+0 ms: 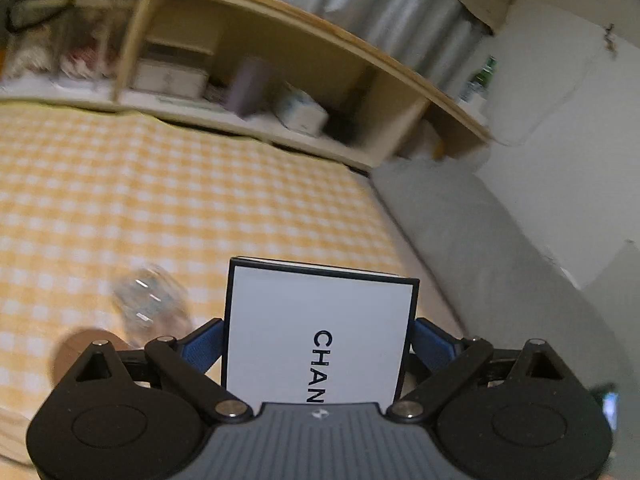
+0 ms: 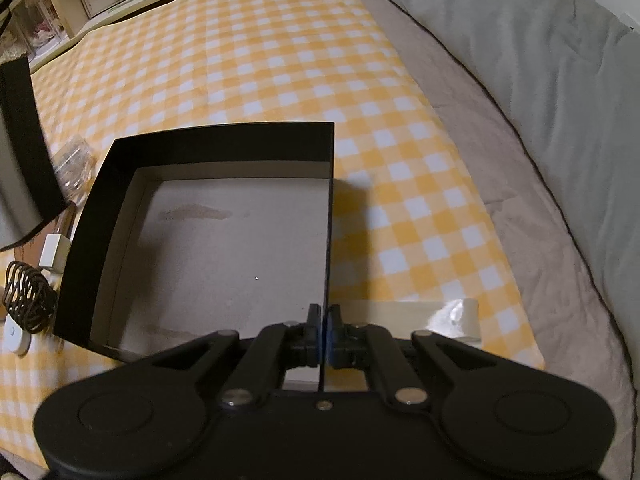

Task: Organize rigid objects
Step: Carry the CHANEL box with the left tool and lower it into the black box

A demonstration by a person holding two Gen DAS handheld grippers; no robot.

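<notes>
My left gripper [image 1: 318, 326] is shut on a white box lid [image 1: 312, 300] with black edges and black letters, held off the yellow checked cloth [image 1: 160, 200] by its two sides. In the right wrist view an open black box [image 2: 224, 144] with a pale bare floor rests on the cloth. My right gripper [image 2: 324, 310] is shut on the box's right wall near the front corner. A black-edged flat piece [image 2: 24, 140] at that view's left edge looks like the same lid.
A clear glass jar [image 2: 74, 164], a white charger [image 2: 54, 252], a black coiled item [image 2: 26, 298] and a white round device [image 2: 14, 336] lie left of the box. A small clear piece [image 2: 456, 318] sits right of my fingers. Wooden shelves [image 1: 260, 92] stand behind; grey bedding [image 2: 520, 60] lies right.
</notes>
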